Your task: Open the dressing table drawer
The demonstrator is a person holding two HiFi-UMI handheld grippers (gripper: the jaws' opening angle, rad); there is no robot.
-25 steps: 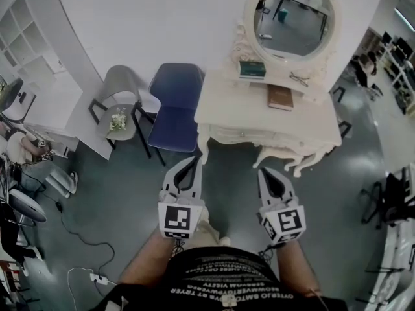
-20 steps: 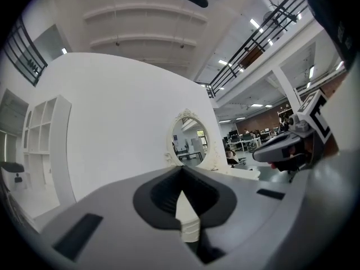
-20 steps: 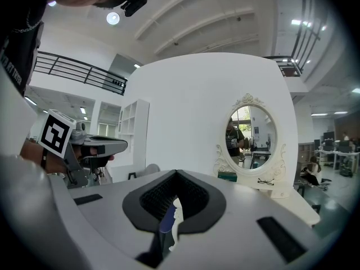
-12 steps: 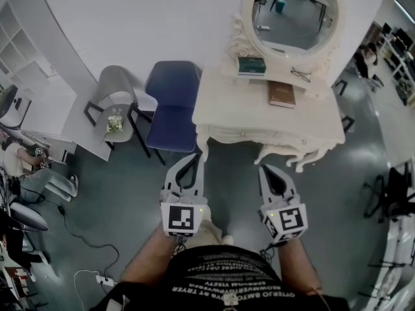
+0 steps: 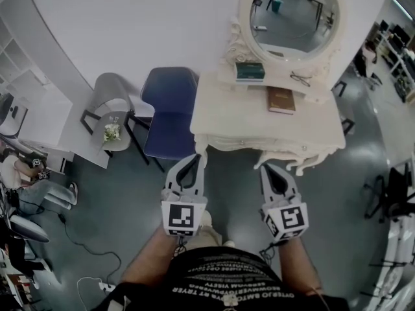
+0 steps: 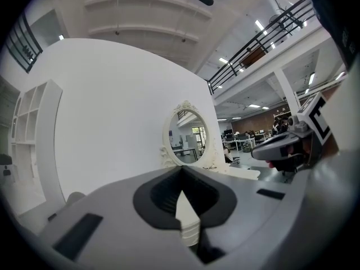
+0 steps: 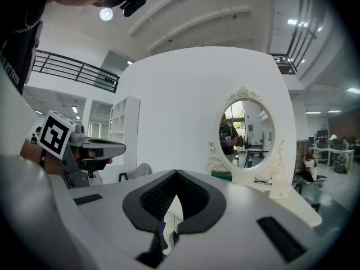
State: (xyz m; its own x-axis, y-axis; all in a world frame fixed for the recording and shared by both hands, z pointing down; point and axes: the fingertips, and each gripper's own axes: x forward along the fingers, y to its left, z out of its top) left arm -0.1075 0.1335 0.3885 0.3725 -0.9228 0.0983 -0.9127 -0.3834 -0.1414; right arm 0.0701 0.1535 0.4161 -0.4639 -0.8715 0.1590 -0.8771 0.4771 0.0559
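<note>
Cream dressing table against white wall; blue chair just beside, at left. Drawer shut in front apron. Left gripper and right gripper near drawer, not touching; jaws clenched together, empty.

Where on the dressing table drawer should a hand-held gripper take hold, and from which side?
The drawer front, along the near edge of the dressing table; come level from the person's side, which it faces. No knob can be made out, so probably its middle or lower lip.
</note>
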